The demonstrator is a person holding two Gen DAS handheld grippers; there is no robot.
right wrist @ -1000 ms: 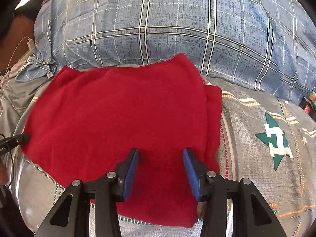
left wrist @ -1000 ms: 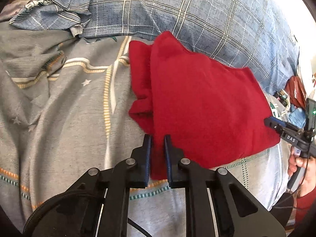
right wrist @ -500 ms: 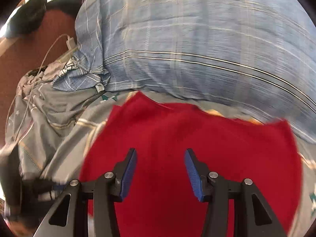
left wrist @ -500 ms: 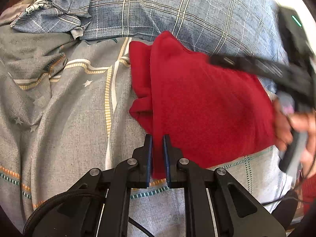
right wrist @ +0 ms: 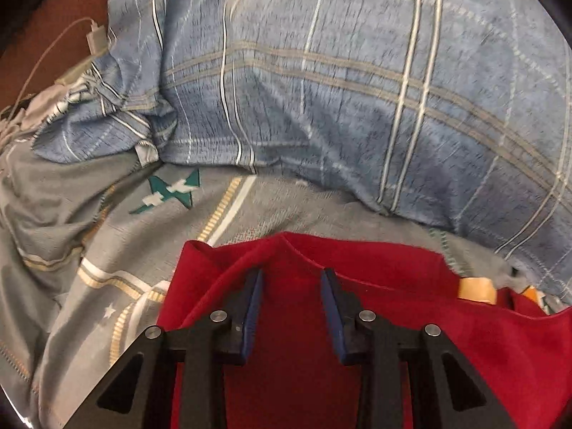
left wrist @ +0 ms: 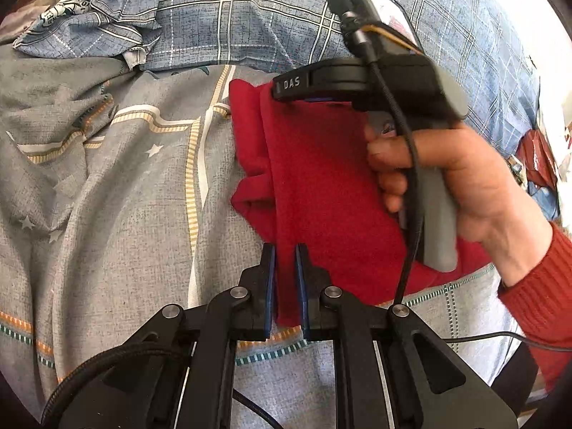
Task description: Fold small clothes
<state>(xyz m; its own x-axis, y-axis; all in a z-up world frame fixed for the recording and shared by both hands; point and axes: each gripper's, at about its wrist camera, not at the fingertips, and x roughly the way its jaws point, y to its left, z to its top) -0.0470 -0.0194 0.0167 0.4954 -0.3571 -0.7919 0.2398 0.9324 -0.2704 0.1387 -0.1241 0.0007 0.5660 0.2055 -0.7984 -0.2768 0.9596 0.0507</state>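
Note:
A folded red garment [left wrist: 321,186] lies on the grey patterned bedsheet [left wrist: 125,196]. My left gripper [left wrist: 285,250] is shut on the near edge of the red garment, which runs between its blue pads. My right gripper [left wrist: 286,89], held in a hand, reaches over the garment to its far left corner. In the right wrist view the right gripper [right wrist: 291,275] is open, its fingers hovering over the red garment [right wrist: 429,321] near its far folded edge.
A blue plaid pillow [left wrist: 250,18] [right wrist: 339,89] lies along the far side of the sheet [right wrist: 89,232]. A charger and white cable [right wrist: 93,41] sit at the far left. Small items [left wrist: 536,157] lie at the right edge.
The right gripper has swung from the garment's right side across it to the far left corner, staying open. The left gripper has held its grip without moving.

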